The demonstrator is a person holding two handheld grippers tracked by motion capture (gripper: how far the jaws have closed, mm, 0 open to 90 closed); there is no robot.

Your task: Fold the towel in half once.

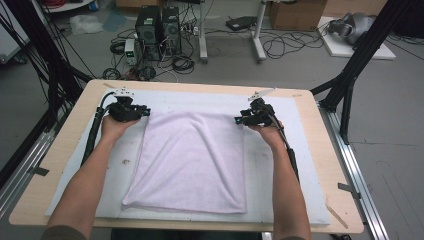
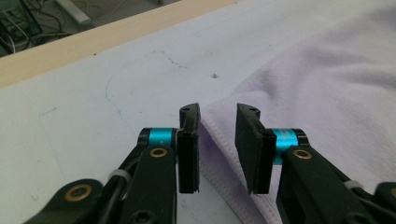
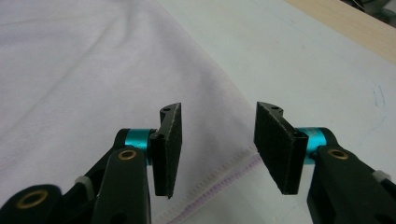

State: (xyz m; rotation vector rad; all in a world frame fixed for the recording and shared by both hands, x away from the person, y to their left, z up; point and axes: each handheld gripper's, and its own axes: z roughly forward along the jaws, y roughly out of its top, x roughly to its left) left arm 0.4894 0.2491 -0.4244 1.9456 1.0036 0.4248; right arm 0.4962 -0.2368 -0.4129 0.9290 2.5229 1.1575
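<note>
The lilac towel (image 1: 192, 162) lies flat, folded into a rectangle, on the pale mat (image 1: 280, 150) in the middle of the table (image 1: 320, 145), with its long axis running away from the person and its near edge close to the table's front. Its two far corners are what matters here: one sits at the left gripper (image 1: 131, 112), the other at the right gripper (image 1: 254, 117), so each hand is paired with the corner on its own side and neither has any reach advantage.

In the left gripper view the fingers (image 2: 189, 144) stand apart with the towel's hemmed corner running up into the gap between them, not yet pinched. In the right gripper view the fingers (image 3: 275, 144) are likewise spread, the stitched hem passing below the gap and the towel's side edge slanting away ahead.

The likely next move, as a guess, is closing on both far corners and drawing them toward the near edge, folding across the long axis.
</note>
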